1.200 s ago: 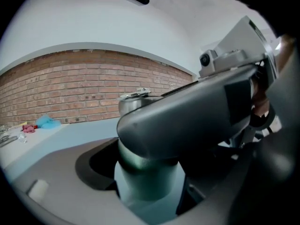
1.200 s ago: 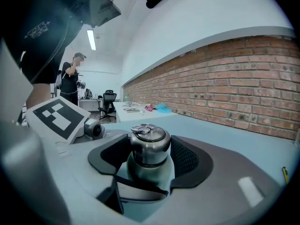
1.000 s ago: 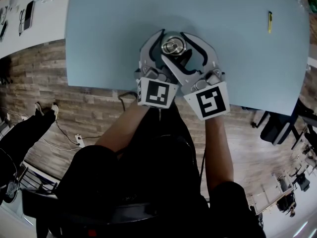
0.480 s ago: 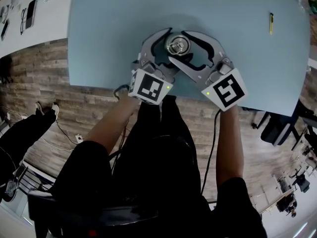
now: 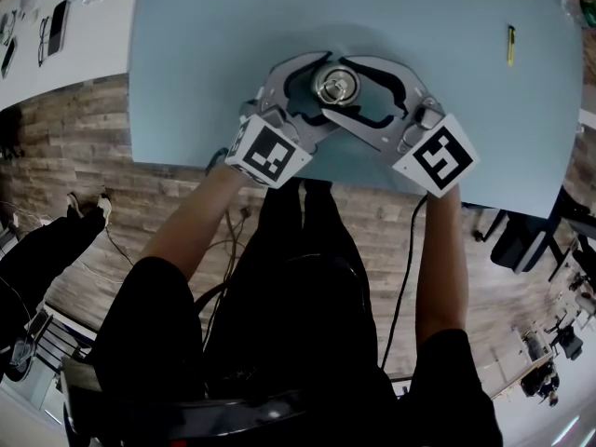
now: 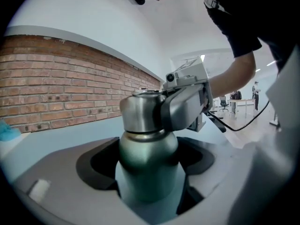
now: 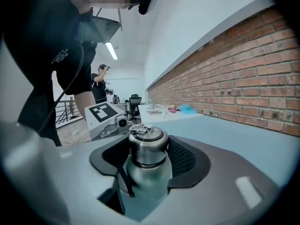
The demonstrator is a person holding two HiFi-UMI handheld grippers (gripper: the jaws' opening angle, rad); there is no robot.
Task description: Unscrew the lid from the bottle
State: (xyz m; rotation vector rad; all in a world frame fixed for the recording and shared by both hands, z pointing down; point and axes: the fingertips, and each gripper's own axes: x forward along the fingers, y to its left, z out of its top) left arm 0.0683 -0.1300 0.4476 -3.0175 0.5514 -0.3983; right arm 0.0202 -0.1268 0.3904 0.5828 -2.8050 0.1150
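The bottle stands upright on the light blue tabletop, in the upper middle of the head view and close to the tabletop's near edge, with its steel lid on top. The left tongs reach in from the lower left and pinch the bottle's green body, one arm on each side. The right tongs reach in from the lower right, higher up, and pinch the lid, so the two pairs cross around the bottle. Their marker cubes, left and right, sit at the near edge and are turned outward, away from each other. The left forearm and right forearm splay up from the body over the wooden floor. Wide tabletop lies open above and to both sides of the bottle. A small yellow object lies well apart near the upper right edge, and a white table stands at the upper left across a strip of floor
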